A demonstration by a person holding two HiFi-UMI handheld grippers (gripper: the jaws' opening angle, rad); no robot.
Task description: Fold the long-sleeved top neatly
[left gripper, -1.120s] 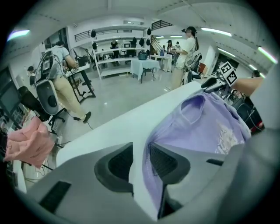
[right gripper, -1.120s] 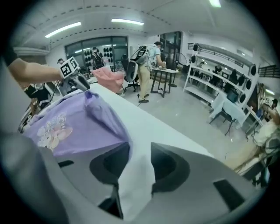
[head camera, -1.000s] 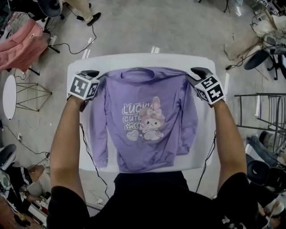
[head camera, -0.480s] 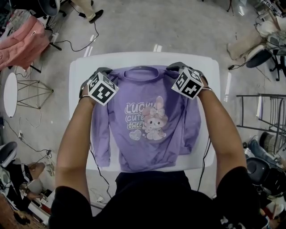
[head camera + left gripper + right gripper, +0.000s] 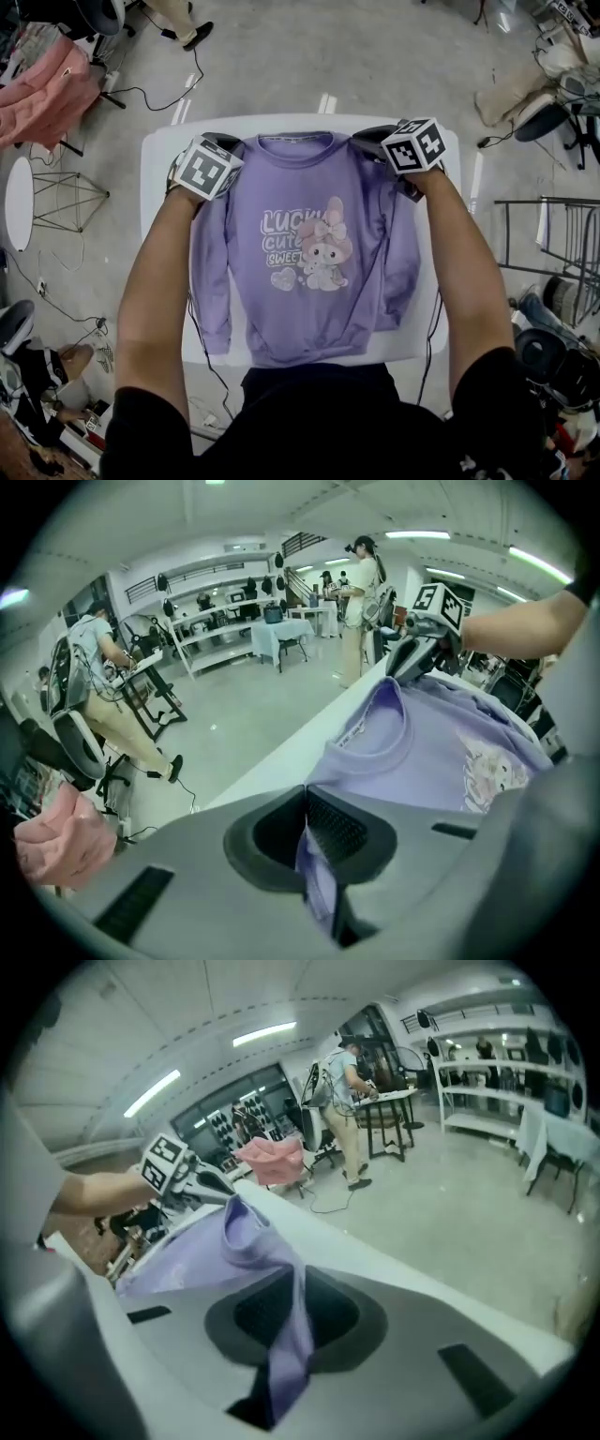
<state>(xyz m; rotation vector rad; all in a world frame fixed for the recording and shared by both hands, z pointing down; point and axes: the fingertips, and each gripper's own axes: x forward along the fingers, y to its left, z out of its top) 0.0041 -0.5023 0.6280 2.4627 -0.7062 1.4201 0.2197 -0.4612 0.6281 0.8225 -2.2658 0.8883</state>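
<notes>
At the white table's (image 5: 161,220) far edge, just moved inward onto the flat-lying long-sleeved top's (image 5: 309,253) shoulders, with left gripper (image 5: 223,143) clamped on cloth and right gripper (image 5: 371,140) closing on it, so ready to fold.

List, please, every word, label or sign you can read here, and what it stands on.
"LUCK": chest of the purple top.
"CUTE": line below.
"SWEE": third line, its end meeting the cartoon rabbit.
Neck label: too small to read.
Marker cubes: patterns only, no letters.
</notes>
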